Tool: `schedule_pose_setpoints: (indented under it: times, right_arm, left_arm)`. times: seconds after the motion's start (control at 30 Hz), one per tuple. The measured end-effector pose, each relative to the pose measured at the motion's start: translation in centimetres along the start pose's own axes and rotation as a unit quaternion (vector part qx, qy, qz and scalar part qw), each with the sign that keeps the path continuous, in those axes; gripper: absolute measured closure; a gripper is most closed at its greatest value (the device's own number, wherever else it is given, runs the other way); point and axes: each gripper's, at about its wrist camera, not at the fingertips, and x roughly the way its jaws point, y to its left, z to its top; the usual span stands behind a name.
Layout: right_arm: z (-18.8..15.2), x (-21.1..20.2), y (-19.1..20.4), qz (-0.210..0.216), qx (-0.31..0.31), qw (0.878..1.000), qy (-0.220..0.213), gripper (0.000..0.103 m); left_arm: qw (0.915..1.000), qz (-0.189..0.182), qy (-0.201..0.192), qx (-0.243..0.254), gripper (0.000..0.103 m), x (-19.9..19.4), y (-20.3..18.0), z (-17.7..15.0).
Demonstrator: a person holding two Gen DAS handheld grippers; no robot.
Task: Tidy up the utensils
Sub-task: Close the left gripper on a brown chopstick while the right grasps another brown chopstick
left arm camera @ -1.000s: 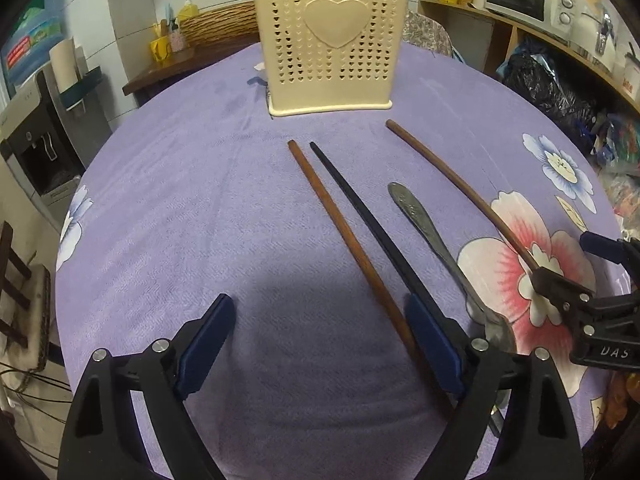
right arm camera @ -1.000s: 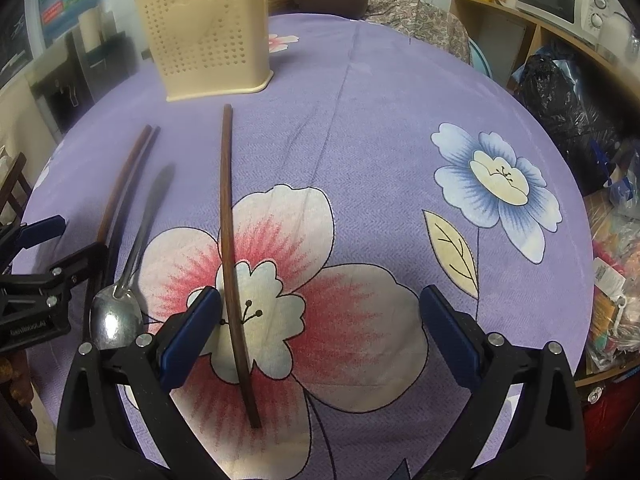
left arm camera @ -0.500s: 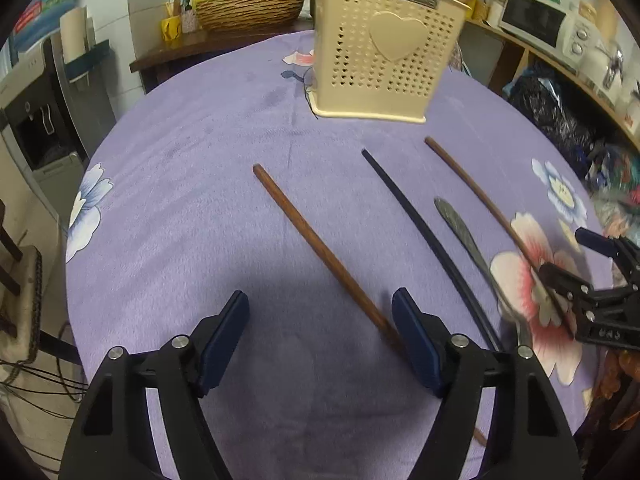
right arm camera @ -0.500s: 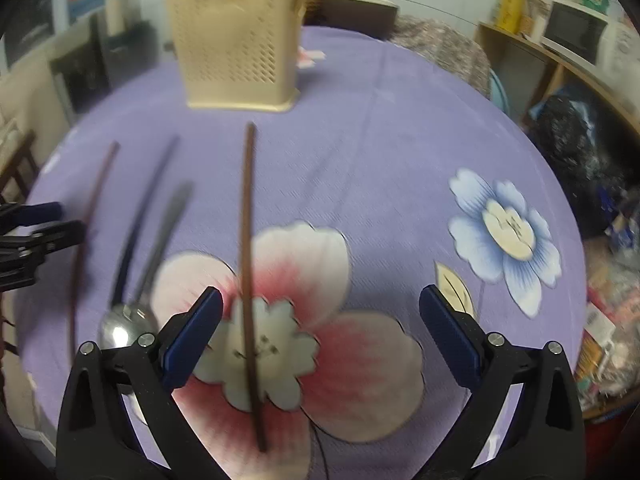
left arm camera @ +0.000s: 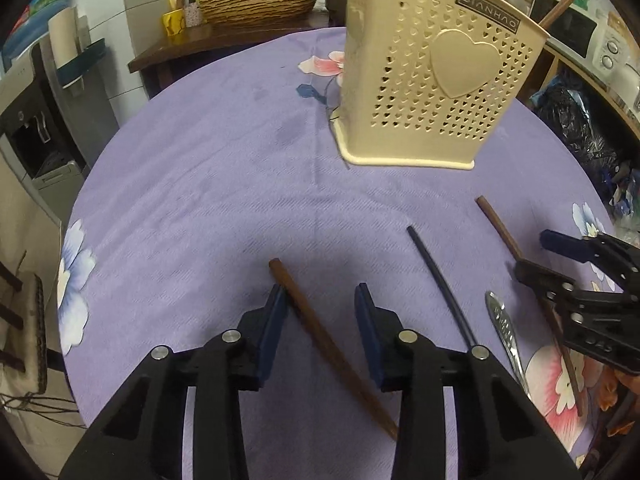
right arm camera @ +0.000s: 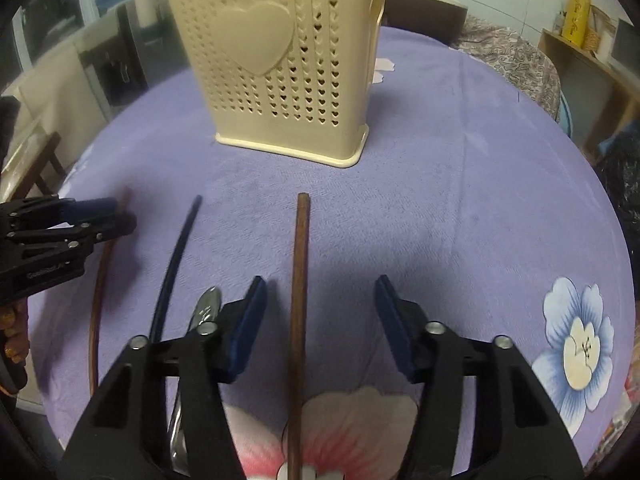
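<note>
A cream perforated utensil holder (left arm camera: 432,92) (right arm camera: 280,72) stands upright on the purple tablecloth. My left gripper (left arm camera: 320,304) straddles a brown chopstick (left arm camera: 320,336) lying flat; its jaws are closing, the stick close by the left pad and clear of the right one. My right gripper (right arm camera: 320,296) straddles a second brown chopstick (right arm camera: 298,300), jaws closing, with gaps on both sides. Between the two sticks lie a black chopstick (left arm camera: 440,280) (right arm camera: 172,264) and a metal spoon (left arm camera: 502,328) (right arm camera: 206,308). Each view shows the other gripper (left arm camera: 540,260) (right arm camera: 116,216) at its side.
A brown stick pokes out of the holder's top (left arm camera: 560,0). Beyond the round table stand a wicker basket (left arm camera: 256,2) on a dark shelf, a water dispenser (left arm camera: 32,128) at left, and a black bag (left arm camera: 576,120) under shelving at right. The table edge curves close behind both grippers.
Both grippers moved forward toward the holder and their jaws narrowed. The left brown chopstick's far end swung away from the black one; each gripper now has a brown chopstick between its jaws.
</note>
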Motion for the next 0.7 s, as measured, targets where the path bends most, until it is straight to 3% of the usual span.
schedule_pose_setpoints:
  times: [0.1, 0.27, 0.43, 0.53, 0.7]
  right_arm:
    - [0.8, 0.7, 0.1, 0.009, 0.002, 1.000, 0.002, 0.055]
    - [1.2, 1.1, 1.5, 0.002, -0.027, 1.000, 0.004, 0.063]
    - [1.5, 1.2, 1.5, 0.007, -0.026, 1.000, 0.003, 0.076]
    - [1.9, 1.4, 1.2, 0.008, -0.024, 1.000, 0.003, 0.090]
    - [1.8, 1.3, 0.3, 0.024, -0.009, 1.000, 0.000, 0.095]
  left_arm:
    - [0.9989, 0.023, -0.001, 0.041, 0.067, 0.5, -1.7, 0.4]
    - [0.9994, 0.013, -0.002, 0.031, 0.068, 0.4, -2.0, 0.4]
    - [0.9995, 0.010, -0.004, 0.031, 0.088, 0.4, -2.3, 0.4]
    - [0.9996, 0.001, -0.005, 0.026, 0.090, 0.6, -2.4, 0.8]
    - [0.9995, -0.021, -0.009, 0.019, 0.094, 0.8, -2.9, 1.0]
